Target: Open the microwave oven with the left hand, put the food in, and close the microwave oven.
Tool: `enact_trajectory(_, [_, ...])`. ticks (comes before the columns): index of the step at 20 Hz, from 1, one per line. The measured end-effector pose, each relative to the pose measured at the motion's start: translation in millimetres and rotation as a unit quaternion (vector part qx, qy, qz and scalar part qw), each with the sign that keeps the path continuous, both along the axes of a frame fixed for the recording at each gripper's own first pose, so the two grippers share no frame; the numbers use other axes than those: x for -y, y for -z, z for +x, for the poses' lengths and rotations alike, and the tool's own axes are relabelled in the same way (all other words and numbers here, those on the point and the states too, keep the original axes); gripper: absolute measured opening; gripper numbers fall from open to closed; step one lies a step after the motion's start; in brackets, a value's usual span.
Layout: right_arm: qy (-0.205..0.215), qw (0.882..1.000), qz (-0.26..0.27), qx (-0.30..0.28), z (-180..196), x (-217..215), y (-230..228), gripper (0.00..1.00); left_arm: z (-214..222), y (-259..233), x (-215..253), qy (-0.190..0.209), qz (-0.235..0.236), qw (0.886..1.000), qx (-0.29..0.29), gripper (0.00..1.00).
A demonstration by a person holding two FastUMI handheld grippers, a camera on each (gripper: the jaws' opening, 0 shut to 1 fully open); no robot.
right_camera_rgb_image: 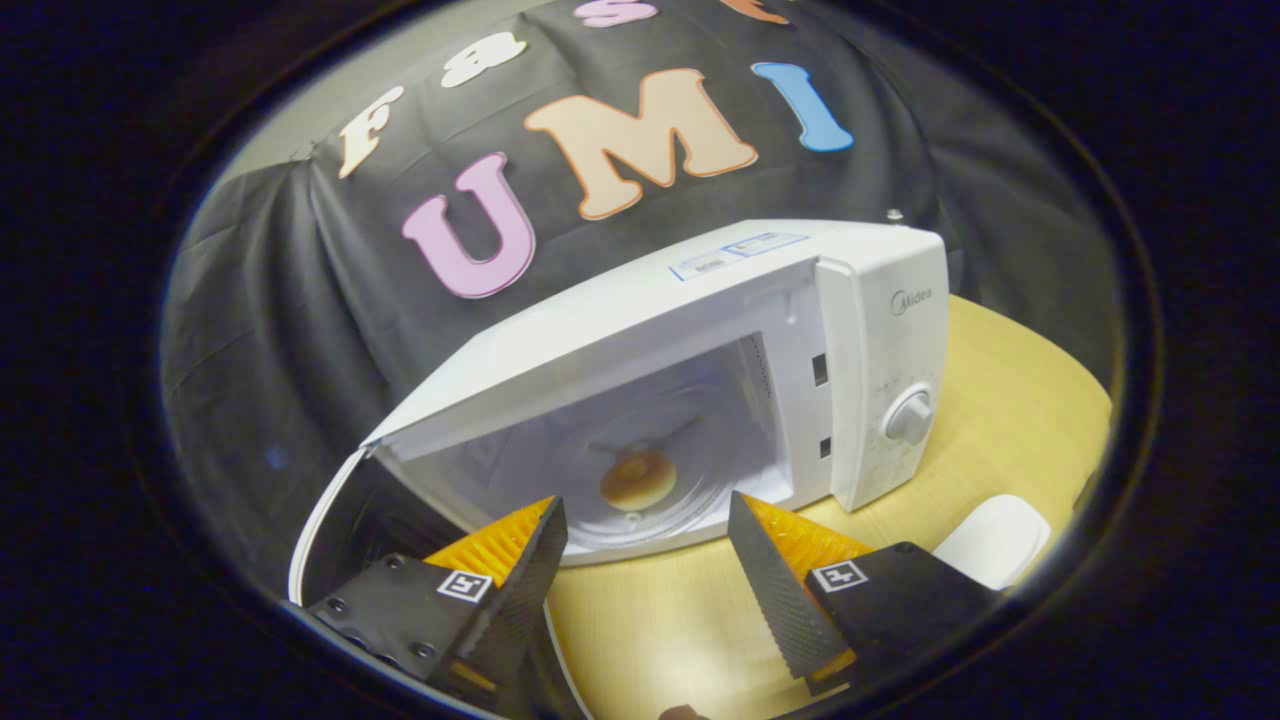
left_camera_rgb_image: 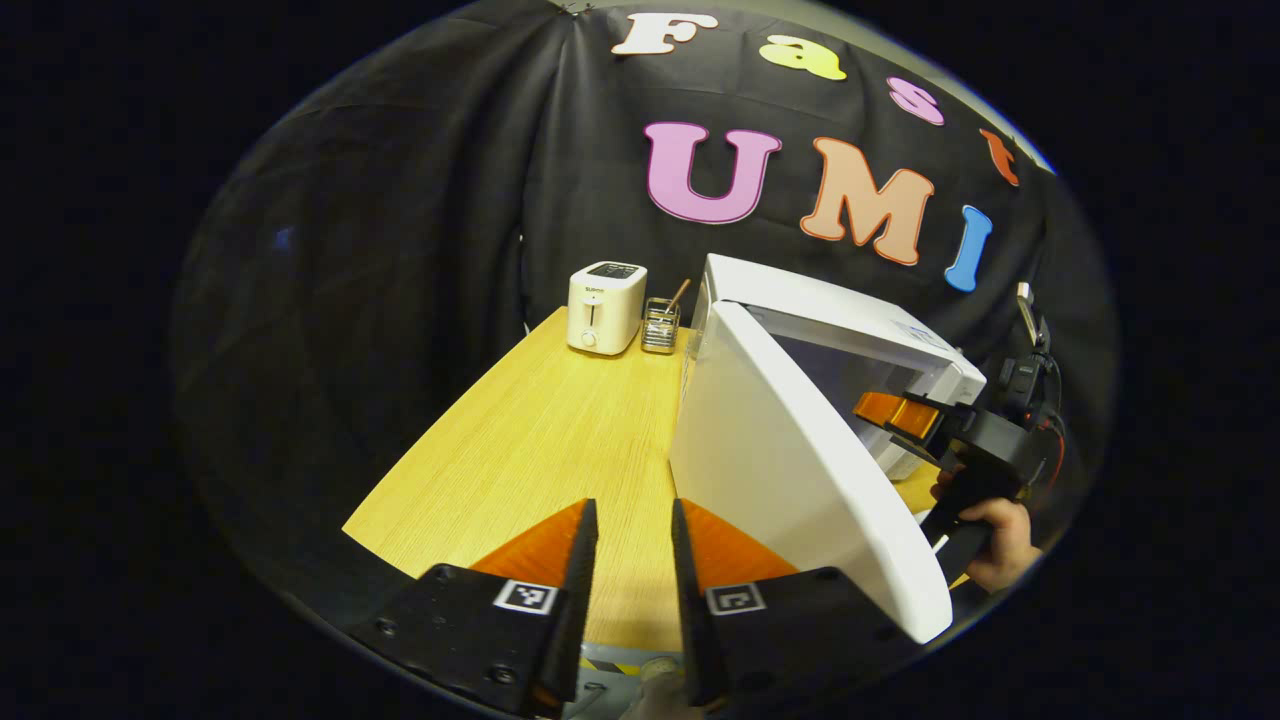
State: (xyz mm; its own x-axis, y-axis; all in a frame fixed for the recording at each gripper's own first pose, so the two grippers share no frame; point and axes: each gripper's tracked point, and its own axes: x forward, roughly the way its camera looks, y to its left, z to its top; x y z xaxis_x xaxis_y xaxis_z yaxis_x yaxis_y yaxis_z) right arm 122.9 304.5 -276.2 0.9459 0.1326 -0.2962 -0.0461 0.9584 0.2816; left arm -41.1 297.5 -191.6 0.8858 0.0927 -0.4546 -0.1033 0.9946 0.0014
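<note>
Fingers of left gripper (left_camera_rgb_image: 634,570) sit narrowly parted, holding nothing, just left of the microwave (right_camera_rgb_image: 700,340) door (left_camera_rgb_image: 800,470). Right gripper (right_camera_rgb_image: 645,560) fingers spread wide, empty, just in front of the open cavity. Food (right_camera_rgb_image: 637,480), a small round golden bun-like item, lies on the turntable inside the microwave. Door: white, rigid, prob. light, swings on its hinge; best pushed w/ a finger on the outer face near the free edge.
</note>
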Motion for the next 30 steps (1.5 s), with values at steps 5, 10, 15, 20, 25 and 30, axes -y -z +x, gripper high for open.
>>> enact_trajectory(5, [-0.019,0.998,-0.059,0.024,-40,15,-26,1.00,-3,-3,-3,0.003,0.021,1.000,0.012,0.01])
enact_trajectory(10, [0.024,0.997,-0.075,0.024,-67,55,-42,0.91,-9,-7,-2,0.019,0.042,0.999,0.018,0.01])
enact_trajectory(15, [0.053,0.993,-0.098,0.037,-88,90,-61,0.91,-20,-3,6,0.038,0.048,0.998,0.007,0.01])
enact_trajectory(20, [0.076,0.993,-0.081,0.041,-103,108,-70,0.91,-30,2,31,0.065,0.044,0.997,-0.001,0.01])
enact_trajectory(25, [0.078,0.993,-0.071,0.048,-113,124,-80,0.92,-35,3,49,0.064,0.038,0.997,0.001,0.01])
enact_trajectory(30, [0.062,0.993,-0.086,0.051,-116,139,-84,1.00,-38,7,69,0.046,0.018,0.999,-0.003,0.01])
